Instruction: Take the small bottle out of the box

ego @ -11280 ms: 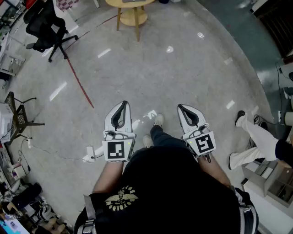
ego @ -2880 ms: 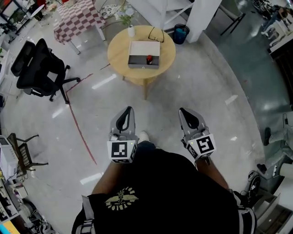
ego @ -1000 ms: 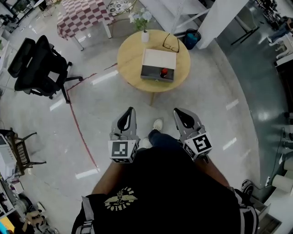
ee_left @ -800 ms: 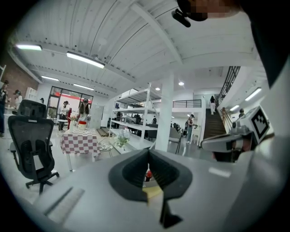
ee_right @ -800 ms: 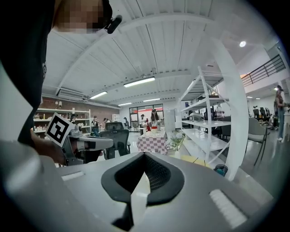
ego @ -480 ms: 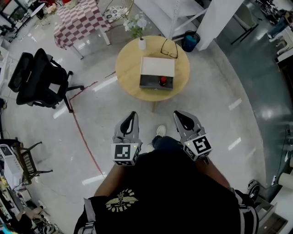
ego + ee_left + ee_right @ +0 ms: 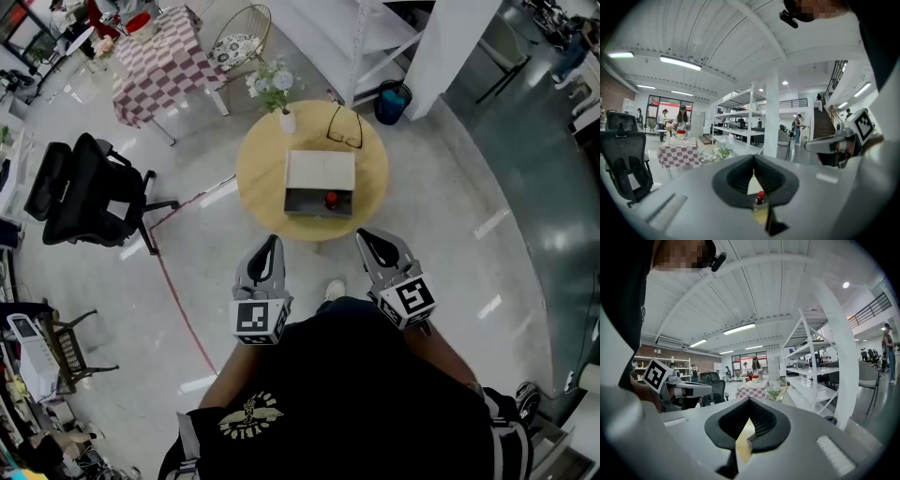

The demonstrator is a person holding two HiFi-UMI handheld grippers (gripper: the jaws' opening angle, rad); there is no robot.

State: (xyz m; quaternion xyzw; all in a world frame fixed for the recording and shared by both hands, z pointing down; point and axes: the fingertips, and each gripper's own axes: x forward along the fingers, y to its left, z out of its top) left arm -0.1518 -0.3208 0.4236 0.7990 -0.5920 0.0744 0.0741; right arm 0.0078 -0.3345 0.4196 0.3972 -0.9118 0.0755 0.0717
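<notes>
An open box [image 7: 320, 172] with a white lid and a dark inside sits on a round wooden table [image 7: 258, 164] in the head view. In its right part stands the small bottle [image 7: 330, 199] with a red cap. My left gripper [image 7: 272, 241] and right gripper [image 7: 364, 234] are held side by side just short of the table's near edge, both shut and holding nothing. In the left gripper view the bottle [image 7: 760, 198] shows through the hollow behind the closed tips.
A white vase of flowers [image 7: 286, 120] and a pair of glasses [image 7: 345, 127] lie on the table behind the box. A black office chair [image 7: 80, 192] stands to the left, with a checkered table [image 7: 155, 61] beyond it. White shelving [image 7: 375, 37] and a blue bin [image 7: 392, 101] stand behind.
The table with the box has come nearer to both grippers as the person walks up to it. Both grippers have stayed shut and level.
</notes>
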